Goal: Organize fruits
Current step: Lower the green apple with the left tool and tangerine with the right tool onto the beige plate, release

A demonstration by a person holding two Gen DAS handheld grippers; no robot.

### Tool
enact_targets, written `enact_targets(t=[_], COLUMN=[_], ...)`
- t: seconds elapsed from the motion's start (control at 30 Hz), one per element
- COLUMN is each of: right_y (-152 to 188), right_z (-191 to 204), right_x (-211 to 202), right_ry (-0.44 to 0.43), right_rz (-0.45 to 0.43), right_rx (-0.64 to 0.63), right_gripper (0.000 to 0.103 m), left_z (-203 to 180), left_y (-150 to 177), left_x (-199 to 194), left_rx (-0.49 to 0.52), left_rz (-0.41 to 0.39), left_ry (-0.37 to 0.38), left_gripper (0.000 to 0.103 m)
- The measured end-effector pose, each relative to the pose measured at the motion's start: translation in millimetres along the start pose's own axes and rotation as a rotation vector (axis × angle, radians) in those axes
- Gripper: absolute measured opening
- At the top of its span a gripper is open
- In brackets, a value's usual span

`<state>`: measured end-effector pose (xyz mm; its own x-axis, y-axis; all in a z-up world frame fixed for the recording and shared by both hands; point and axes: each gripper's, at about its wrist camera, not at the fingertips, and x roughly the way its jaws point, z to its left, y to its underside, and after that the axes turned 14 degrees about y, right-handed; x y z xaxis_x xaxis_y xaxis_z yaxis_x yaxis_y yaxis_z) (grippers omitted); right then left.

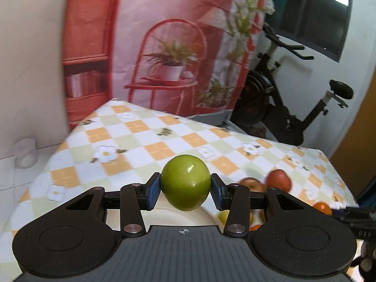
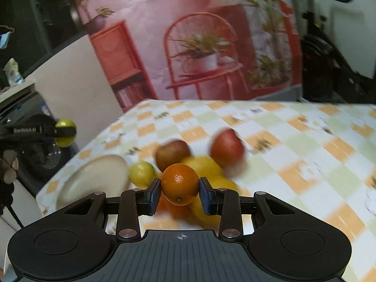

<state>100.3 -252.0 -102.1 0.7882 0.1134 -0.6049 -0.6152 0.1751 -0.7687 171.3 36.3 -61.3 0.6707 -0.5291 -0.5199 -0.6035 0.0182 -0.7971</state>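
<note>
left hand-held gripper (image 1: pixel 185 189) clamping lime (image 1: pixel 185 182) at 3 and 9 o'clock | right hand-held gripper (image 2: pixel 179 192) pinching orange (image 2: pixel 179 184) | both probably firm, smooth, slip-prone

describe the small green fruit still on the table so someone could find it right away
On the checkered tablecloth, find the cream plate at the left. Just right of its rim sits the small green fruit, at the pile's left edge: the only green one; its neighbours are red, yellow or orange.

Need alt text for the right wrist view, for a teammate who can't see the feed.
The right gripper holds an orange between its fingers, above a blurred pile of red and yellow fruit on a checkered tablecloth. A cream plate sits left; far left, the left gripper holds a green fruit.
</note>
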Motion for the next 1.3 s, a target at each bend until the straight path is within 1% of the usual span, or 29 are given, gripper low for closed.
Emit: enact_targets(t=[0.13,0.2,0.27,0.33,0.4,0.5,0.6,0.67,0.8,0.93,1.13,1.23,1.3], right_y=[-20,-26,-28,-30,-31,-37,-37,-38,-36,-32,-23,-19,-19], right_z=[40,62,89,109,124,140,146,151,153,154,154,157,157], right_x=[31,47,68,86,102,120,135,143,151,153,159,158,158], right_ry=[-0.075,-0.104,-0.108,-0.095,-0.087,-0.086,-0.083,-0.090,-0.116,-0.139,-0.150,-0.147,-0.148], right_rz=[0.027,0.048,0.086,0.121,0.143,0.131,0.162,0.168,0.189,0.198,0.223,0.211,0.207], right_rx=[0.004,-0.020,-0.093,-0.151,-0.188,-0.232,-0.269,-0.290,-0.303,-0.322,-0.337,-0.357,-0.353], right_gripper=[0.032,0.032,0.032,0.032,0.032,0.032,0.032,0.032,0.032,0.032,0.032,0.033,0.035], left_z=[35,51,68,82,90,92,95,96,100,99,99,99,99], left_y=[-13,-12,-8,-1,6,13,17,20,25,29,35,34,34], left_x=[5,5,11,21,29,36,43,46,52,52,57,58,57], left_rx=[0.030,0.020,-0.037,-0.105,-0.102,-0.061,-0.055,-0.039,-0.049,-0.056,-0.046,-0.052,-0.059], left_rz=[0.060,0.072,0.094,0.136,0.171,0.194,0.212,0.219,0.241,0.255,0.281,0.279,0.270], left_ry=[-0.041,-0.038,-0.018,0.007,0.005,0.022,0.061,0.071,0.062,0.082,0.067,0.069,0.066], left_gripper=[0.047,0.047,0.047,0.047,0.047,0.047,0.047,0.048,0.047,0.048,0.048,0.048,0.052])
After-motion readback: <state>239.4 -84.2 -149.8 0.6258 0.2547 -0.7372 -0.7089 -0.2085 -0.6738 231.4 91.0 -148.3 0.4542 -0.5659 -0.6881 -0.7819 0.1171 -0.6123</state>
